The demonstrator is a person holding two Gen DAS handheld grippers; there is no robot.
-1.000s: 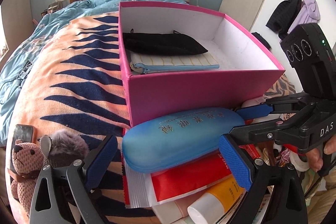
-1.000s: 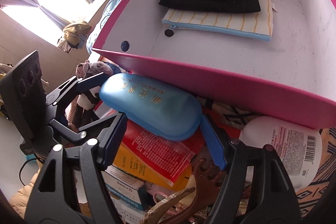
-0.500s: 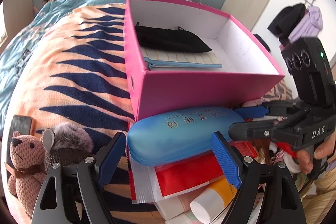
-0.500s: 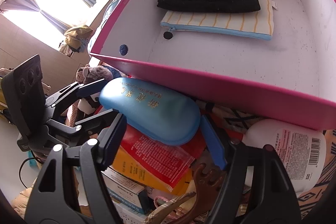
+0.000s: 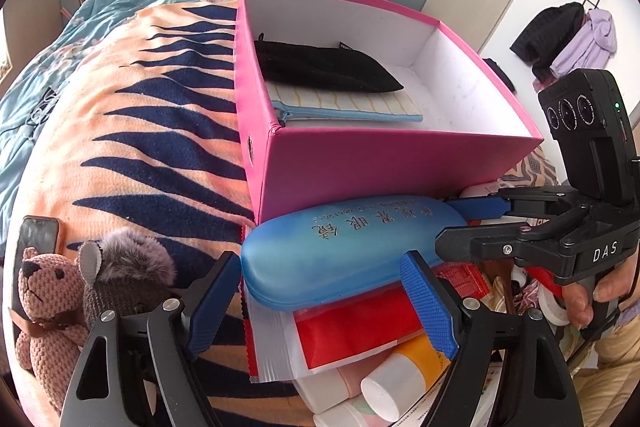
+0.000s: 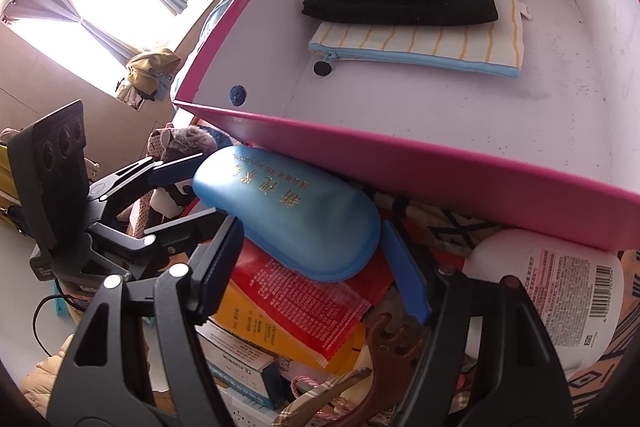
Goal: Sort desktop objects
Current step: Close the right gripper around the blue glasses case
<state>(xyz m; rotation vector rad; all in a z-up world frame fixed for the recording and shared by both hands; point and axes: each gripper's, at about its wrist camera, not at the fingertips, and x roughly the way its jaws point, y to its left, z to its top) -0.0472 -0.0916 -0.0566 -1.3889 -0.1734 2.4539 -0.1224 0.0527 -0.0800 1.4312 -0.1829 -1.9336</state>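
A blue glasses case (image 5: pixel 340 255) (image 6: pixel 288 211) lies on top of a pile, just in front of the pink box (image 5: pixel 400 163) (image 6: pixel 400 155). My left gripper (image 5: pixel 318 259) (image 6: pixel 210 187) straddles the case's left end, and its blue pads rest against both sides. My right gripper (image 6: pixel 310 231) (image 5: pixel 448 223) clamps the case's other end, with a pad on each side. Inside the box a black pouch (image 5: pixel 328 71) (image 6: pixel 400 3) lies on a striped zip pouch (image 5: pixel 352 107) (image 6: pixel 420 47).
Under the case are a red sachet (image 5: pixel 352 331), a yellow tube with a white cap (image 5: pixel 404 379) and a brown hair claw (image 6: pixel 392 347). A white lotion bottle (image 6: pixel 560 287) sits by the box. Two plush bears (image 5: pixel 80 287) and a phone (image 5: pixel 38 235) lie on the blanket at left.
My left gripper's jaws have narrowed onto the case's left end, and its view has turned slightly. The right gripper and the case have stayed put.
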